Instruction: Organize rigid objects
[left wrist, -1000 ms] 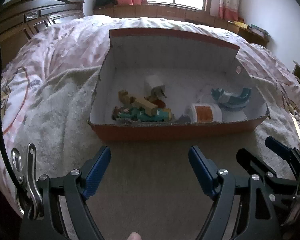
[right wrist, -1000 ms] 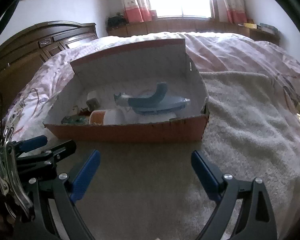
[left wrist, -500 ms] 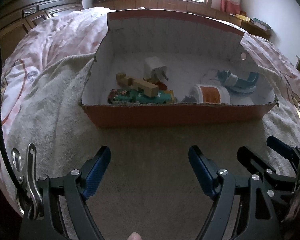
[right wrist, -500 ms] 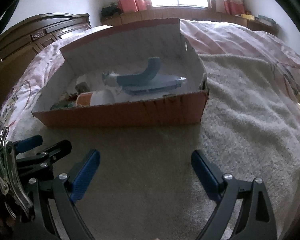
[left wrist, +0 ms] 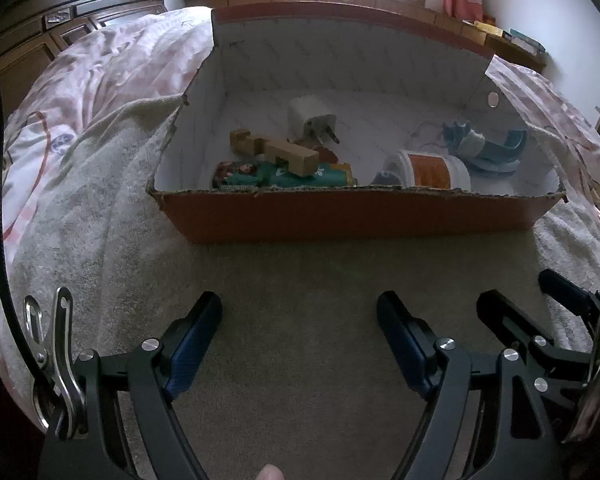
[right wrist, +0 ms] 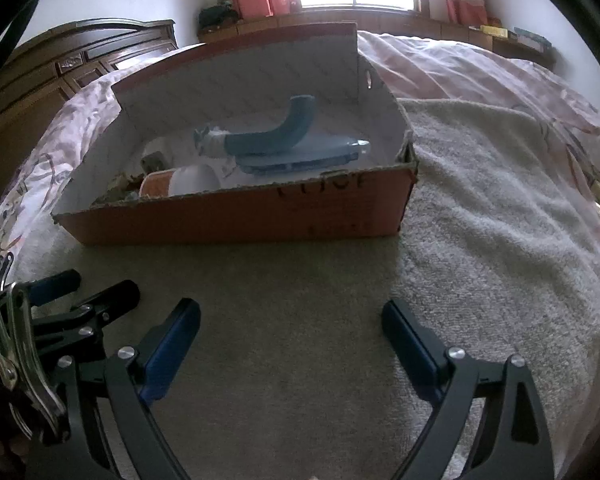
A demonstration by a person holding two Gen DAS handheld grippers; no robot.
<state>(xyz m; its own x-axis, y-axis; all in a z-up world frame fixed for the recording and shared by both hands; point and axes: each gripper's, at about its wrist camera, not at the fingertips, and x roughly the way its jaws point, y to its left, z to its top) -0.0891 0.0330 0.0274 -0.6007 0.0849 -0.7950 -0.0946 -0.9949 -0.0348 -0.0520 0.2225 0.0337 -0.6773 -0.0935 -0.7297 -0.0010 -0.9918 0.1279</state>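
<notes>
Cardboard box (left wrist: 356,216) on the towel (left wrist: 100,216), holding charger plug (left wrist: 310,120), wooden block (left wrist: 276,152), orange-labelled tub (left wrist: 432,168), blue pieces (right wrist: 276,136); my left gripper (left wrist: 300,344) and right gripper (right wrist: 292,344) both wide, empty; sorting seems nearly done

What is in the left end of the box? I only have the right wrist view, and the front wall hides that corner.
Observer: A wooden block piece lies across a green printed packet, close behind the front wall of the cardboard box.
Operator: Is the white thing further back a charger?
Observer: Yes, it is a white plug adapter with its two prongs showing, just behind the wooden piece.
Operator: Is the left gripper holding anything?
Observer: No. The left gripper is open and empty, over the towel and short of the box.
</notes>
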